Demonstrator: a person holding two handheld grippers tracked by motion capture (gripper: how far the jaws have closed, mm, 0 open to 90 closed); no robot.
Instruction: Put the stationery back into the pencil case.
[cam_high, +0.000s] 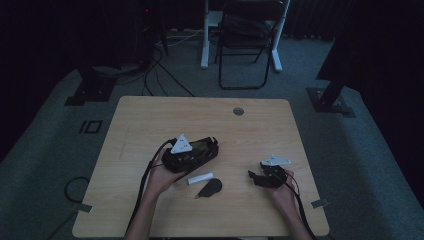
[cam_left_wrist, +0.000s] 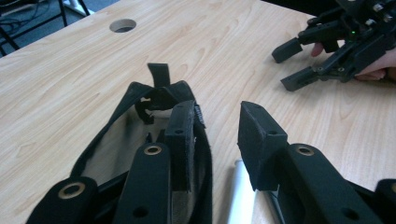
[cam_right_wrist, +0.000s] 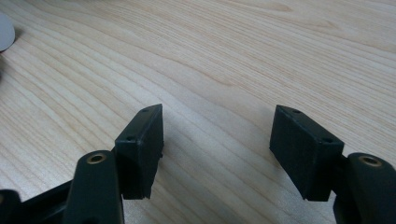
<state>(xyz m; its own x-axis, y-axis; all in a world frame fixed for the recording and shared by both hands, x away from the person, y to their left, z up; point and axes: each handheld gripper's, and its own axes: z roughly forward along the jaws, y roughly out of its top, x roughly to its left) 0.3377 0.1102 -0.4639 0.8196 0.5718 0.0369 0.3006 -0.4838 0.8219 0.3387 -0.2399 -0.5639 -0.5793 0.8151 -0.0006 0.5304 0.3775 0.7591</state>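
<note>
Landmark: white cylinder (cam_high: 200, 178), one, lying on the wooden table (cam_high: 150, 120) near its front middle.
Black pouch (cam_high: 197, 150): one, soft and open-topped, just behind the cylinder; its long axis runs left-right with a slight rise toward the far right, and its small strap tab (cam_left_wrist: 158, 74) points away from the person.
Left gripper (cam_left_wrist: 217, 128): just left of and behind the cylinder; one jaw sits inside the pouch against its wall, the other outside, a clear gap between them, so no pinch on the fabric is seen.
Right gripper (cam_high: 253, 177): well to the right of the cylinder; jaws parted about halfway above bare wood, holding nothing.
Black flat piece (cam_high: 211, 188): one, teardrop-shaped, just in front of the cylinder, narrow end pointing left.
Count: two grippers, one pouch, one cylinder, one flat piece.
</note>
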